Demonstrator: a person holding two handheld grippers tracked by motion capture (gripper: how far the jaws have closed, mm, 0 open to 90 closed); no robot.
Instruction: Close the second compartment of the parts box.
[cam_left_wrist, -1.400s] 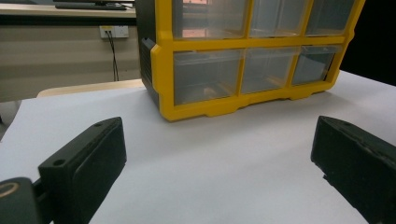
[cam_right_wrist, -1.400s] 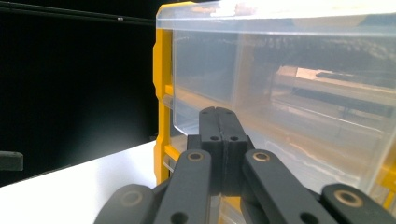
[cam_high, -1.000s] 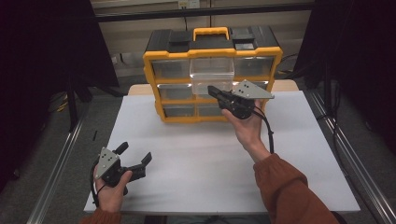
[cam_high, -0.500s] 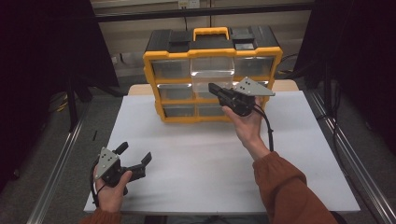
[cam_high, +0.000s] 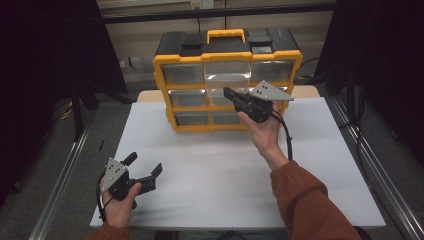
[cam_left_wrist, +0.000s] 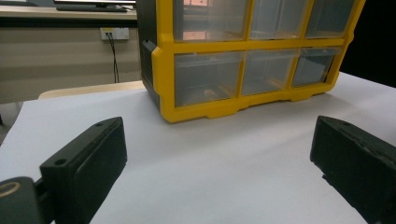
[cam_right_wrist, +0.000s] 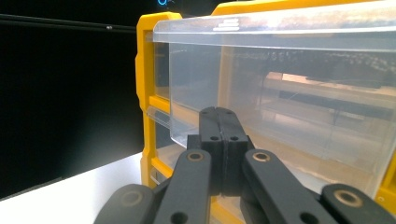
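Bare white tabletop (cam_high: 225, 175) open btwn hands; yellow drawer cabinet (cam_high: 165, 90) w/ pulled-out clear drawer (cam_high: 227, 80) blocking rear.

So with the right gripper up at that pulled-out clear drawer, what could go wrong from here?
1. The right gripper is shut at the lower front edge of the clear drawer, which sticks out of the yellow organizer; a pull could bring it right out.
2. The left gripper sits open, well away from the organizer, so nothing braces it; it may slide on the white table.

My sleeves (cam_high: 305, 200) rust-orange, cuffs at both wrists. My right hand-held gripper (cam_high: 235, 96): black body, grey three-cornered plate on top, black cable trailing. My left hand-held gripper (cam_high: 144, 166): same black, grey plate, blocky jaws, brass-ringed pivot screws.
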